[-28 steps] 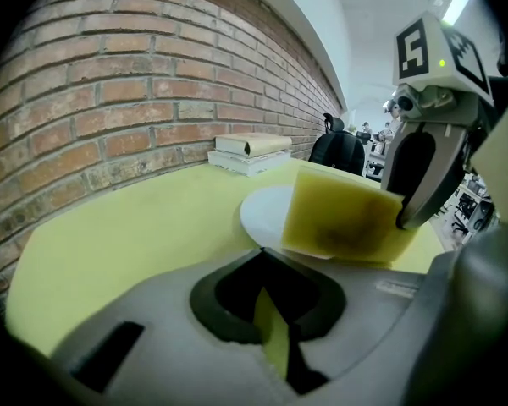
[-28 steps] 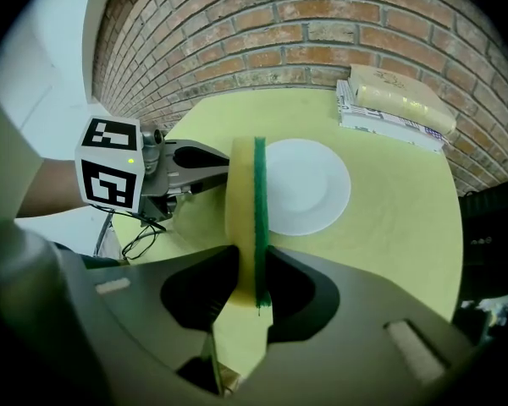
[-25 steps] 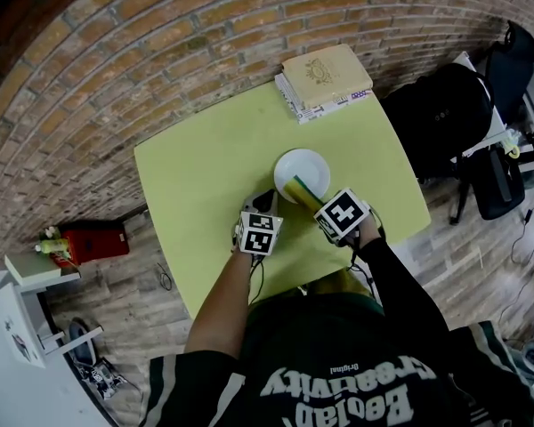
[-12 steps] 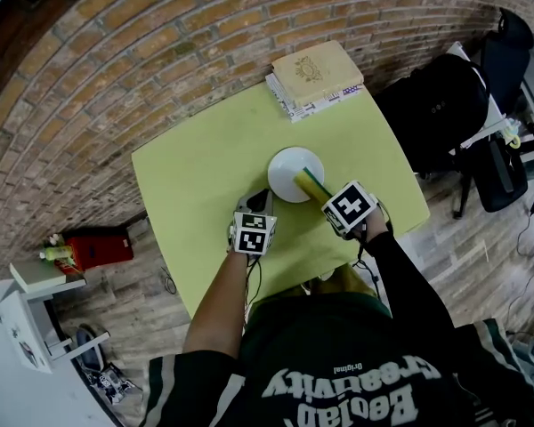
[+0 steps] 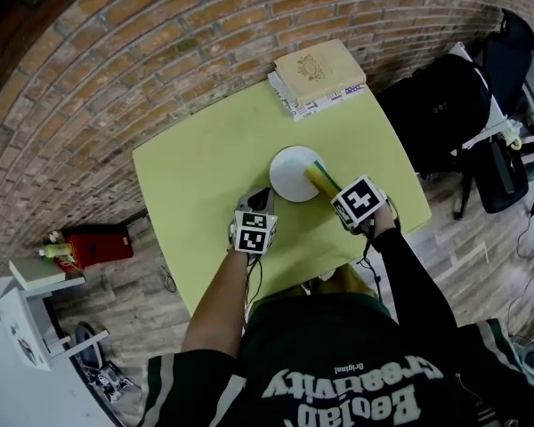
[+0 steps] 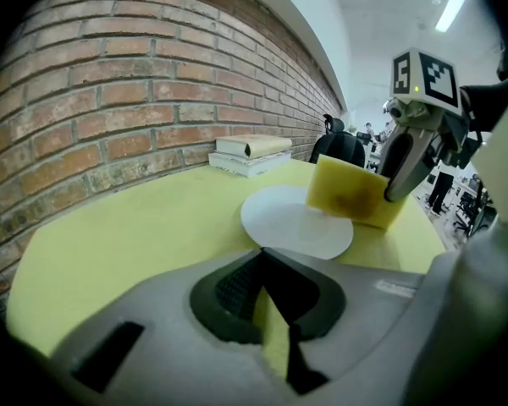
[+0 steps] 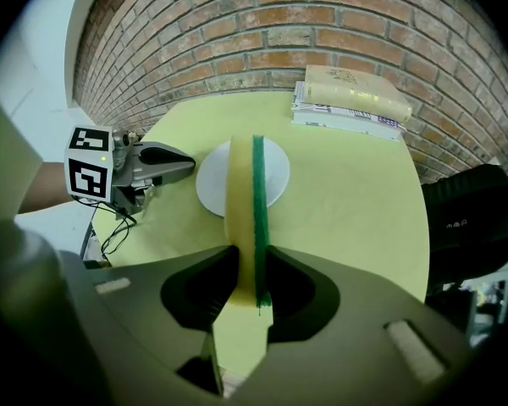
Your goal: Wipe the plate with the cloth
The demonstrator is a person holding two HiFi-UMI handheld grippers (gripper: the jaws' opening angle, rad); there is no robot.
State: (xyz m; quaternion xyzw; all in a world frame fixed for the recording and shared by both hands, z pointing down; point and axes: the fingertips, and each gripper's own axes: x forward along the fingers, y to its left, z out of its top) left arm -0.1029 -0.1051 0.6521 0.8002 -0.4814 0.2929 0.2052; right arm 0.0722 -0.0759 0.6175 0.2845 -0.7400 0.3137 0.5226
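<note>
Brick wall [image 5: 160, 52] backs a yellow-green tabletop [image 5: 196, 167]; a round white plate [image 5: 289, 172] lies near its middle; the right tongs [image 7: 247, 271] clamp the cloth [image 7: 244, 201], a thick yellow pad with one green face, held on edge over the plate's right rim; the left tongs [image 6: 267, 265] rest closed and empty just beside the plate.

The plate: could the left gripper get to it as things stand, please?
Probably yes: the left gripper sits just short of the plate, with only bare table between them; the sponge in the right gripper is at the plate's other side.
</note>
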